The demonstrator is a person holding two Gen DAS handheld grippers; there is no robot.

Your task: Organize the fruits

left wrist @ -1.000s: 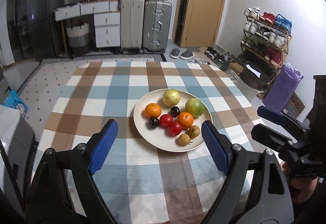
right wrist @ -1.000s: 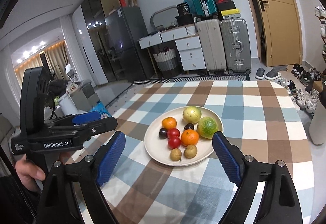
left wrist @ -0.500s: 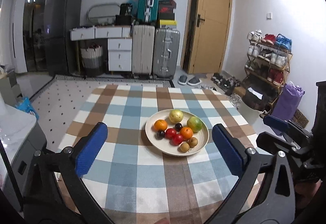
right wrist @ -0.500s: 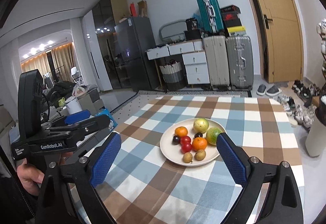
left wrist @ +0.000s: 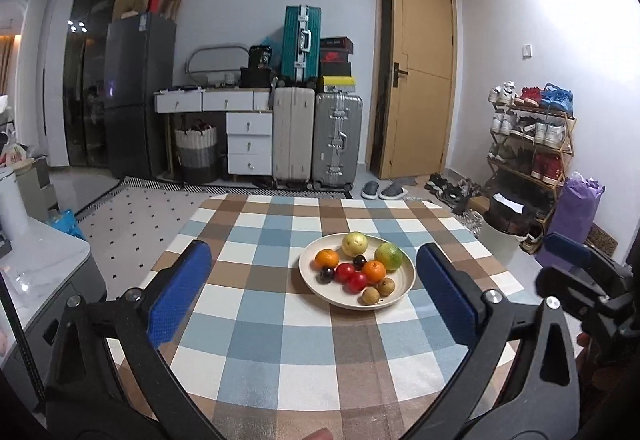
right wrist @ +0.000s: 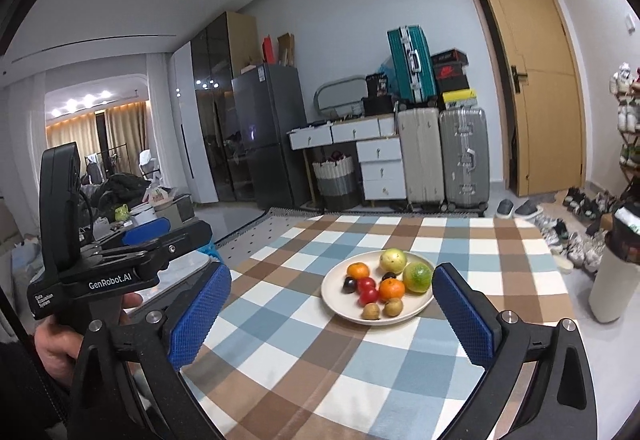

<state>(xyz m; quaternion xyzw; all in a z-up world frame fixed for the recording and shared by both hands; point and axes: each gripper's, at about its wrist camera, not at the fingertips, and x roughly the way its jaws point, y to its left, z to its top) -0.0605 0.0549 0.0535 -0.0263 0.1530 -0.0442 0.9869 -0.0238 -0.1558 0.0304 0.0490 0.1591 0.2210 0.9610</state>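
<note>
A cream plate [left wrist: 404, 282] sits on the checked tablecloth [left wrist: 280, 320] and holds several fruits: a yellow apple [left wrist: 354, 243], a green citrus [left wrist: 388, 256], two oranges [left wrist: 326, 258], two red tomatoes [left wrist: 345, 272], dark plums and small brown fruits. It also shows in the right wrist view [right wrist: 334, 290]. My left gripper [left wrist: 312, 292] is open and empty, near the table's front, well short of the plate. My right gripper [right wrist: 330, 318] is open and empty, likewise back from the plate.
Suitcases [left wrist: 316, 136], white drawers [left wrist: 248, 144] and a door [left wrist: 424, 72] stand beyond the table. A shoe rack [left wrist: 528, 144] is at the right. A white bin [right wrist: 612, 280] stands by the table's right side. A fridge [right wrist: 272, 136] is at the left.
Both grippers have pulled back and tilted up from the plate, so it looks smaller and farther. Both stay open and empty.
</note>
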